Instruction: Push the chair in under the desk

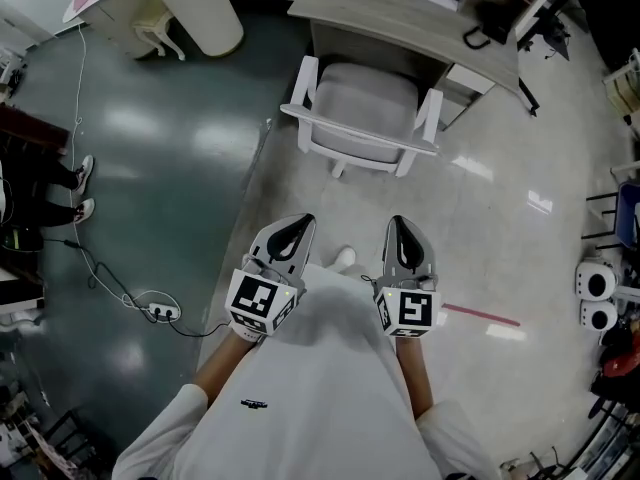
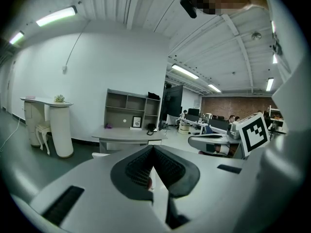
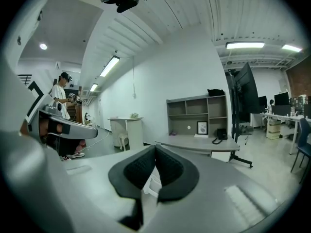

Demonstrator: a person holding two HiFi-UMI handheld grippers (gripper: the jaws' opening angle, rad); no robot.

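A white chair with a grey seat stands on the pale floor, its seat partly under the front edge of the grey desk. My left gripper and right gripper are held side by side close to my body, well short of the chair and touching nothing. Both are shut with nothing between the jaws. In the left gripper view the left gripper points level at the desk. The right gripper in its own view faces the same desk, and a bit of the white chair shows through the jaws.
A white round-ended counter and a small white stool stand at the back left. A power strip with cable lies on the dark floor left of me. A person's feet are at the far left. Equipment crowds the right edge.
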